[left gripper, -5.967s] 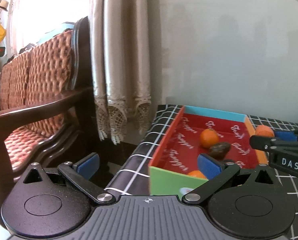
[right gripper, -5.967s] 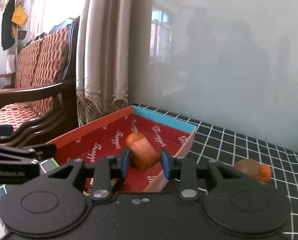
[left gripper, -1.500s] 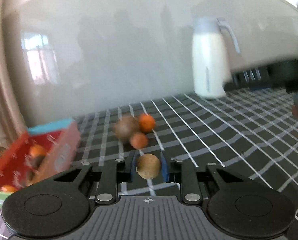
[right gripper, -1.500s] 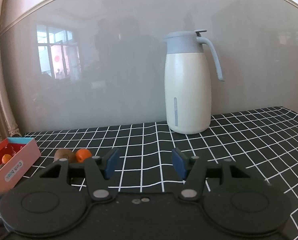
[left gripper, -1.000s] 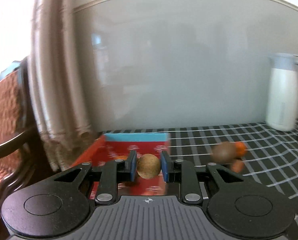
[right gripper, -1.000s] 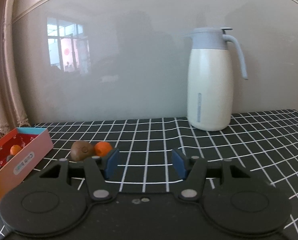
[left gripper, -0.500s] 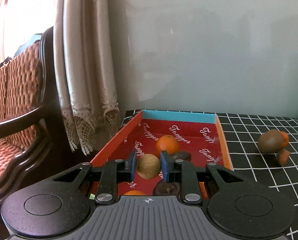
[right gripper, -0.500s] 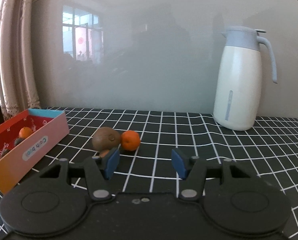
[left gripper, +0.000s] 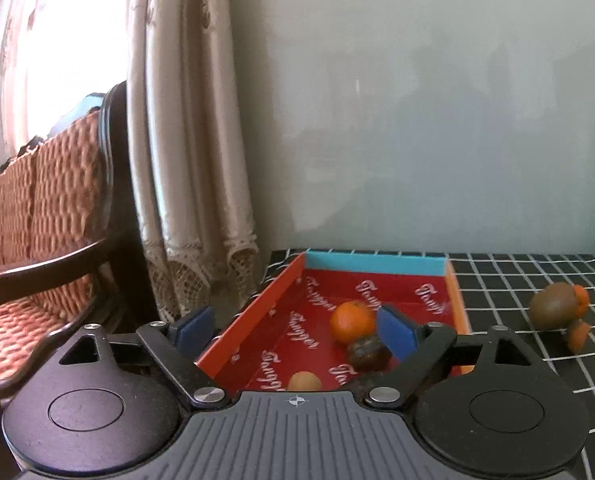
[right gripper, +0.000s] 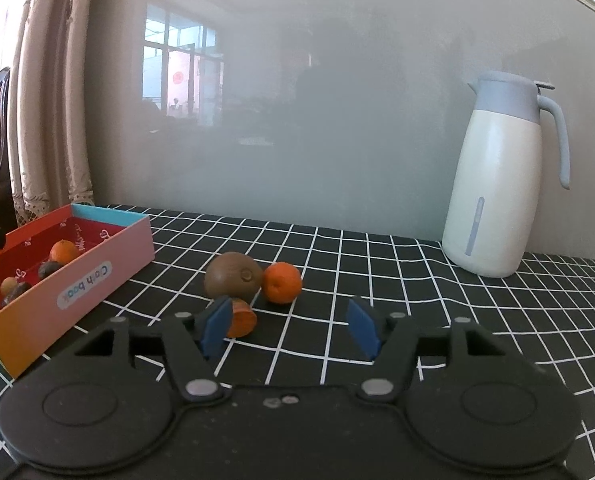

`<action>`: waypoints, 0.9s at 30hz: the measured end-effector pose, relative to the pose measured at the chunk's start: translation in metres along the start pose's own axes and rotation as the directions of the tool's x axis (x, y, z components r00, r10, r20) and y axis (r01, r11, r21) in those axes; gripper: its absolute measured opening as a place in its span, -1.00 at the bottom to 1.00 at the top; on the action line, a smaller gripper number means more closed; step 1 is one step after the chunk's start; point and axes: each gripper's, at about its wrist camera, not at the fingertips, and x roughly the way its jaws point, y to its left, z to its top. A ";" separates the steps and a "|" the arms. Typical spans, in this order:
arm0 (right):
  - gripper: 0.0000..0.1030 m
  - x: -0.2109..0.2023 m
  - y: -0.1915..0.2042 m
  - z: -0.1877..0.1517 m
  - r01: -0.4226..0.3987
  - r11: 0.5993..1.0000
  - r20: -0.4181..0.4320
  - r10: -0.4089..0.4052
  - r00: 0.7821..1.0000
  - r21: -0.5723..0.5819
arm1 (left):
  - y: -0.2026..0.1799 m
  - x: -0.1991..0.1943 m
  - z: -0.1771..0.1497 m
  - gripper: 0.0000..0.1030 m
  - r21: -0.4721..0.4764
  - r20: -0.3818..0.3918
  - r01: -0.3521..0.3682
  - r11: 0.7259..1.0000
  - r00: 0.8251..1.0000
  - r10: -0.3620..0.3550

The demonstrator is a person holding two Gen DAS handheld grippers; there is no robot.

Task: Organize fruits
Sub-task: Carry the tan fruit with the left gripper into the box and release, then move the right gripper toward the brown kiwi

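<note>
so our left gripper (left gripper: 293, 330) is over the box (left gripper: 257, 322), jaws opening with nothing pinched between them. a tan fruit (left gripper: 304, 381) sits on the red box floor just below, near an orange (left gripper: 351, 322) and a dark fruit (left gripper: 367, 354). our right gripper (right gripper: 289, 330) is low over the table (right gripper: 417, 304), jaws opening too and holding nothing. the loose fruit is just ahead of it: a kiwi (right gripper: 233, 280) touching a mandarin (right gripper: 283, 283), and an orange piece (right gripper: 242, 322) right beside the left pad. the box sits off to the left of that pile, and a jug (right gripper: 501, 200) stands well apart by the wall.
</note>
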 end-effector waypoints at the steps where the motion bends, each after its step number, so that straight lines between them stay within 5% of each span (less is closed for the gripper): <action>1: 0.25 0.000 0.000 0.000 0.000 1.000 -0.001 0.000 1.000 -0.002 | -0.001 -0.001 0.001 0.69 -0.002 0.001 0.006 1.000 1.000 -0.006; 27: 0.47 0.014 0.025 0.005 -0.053 0.997 -0.014 0.052 0.999 -0.052 | -0.009 -0.009 -0.001 0.87 0.039 0.000 0.055 0.998 0.998 -0.055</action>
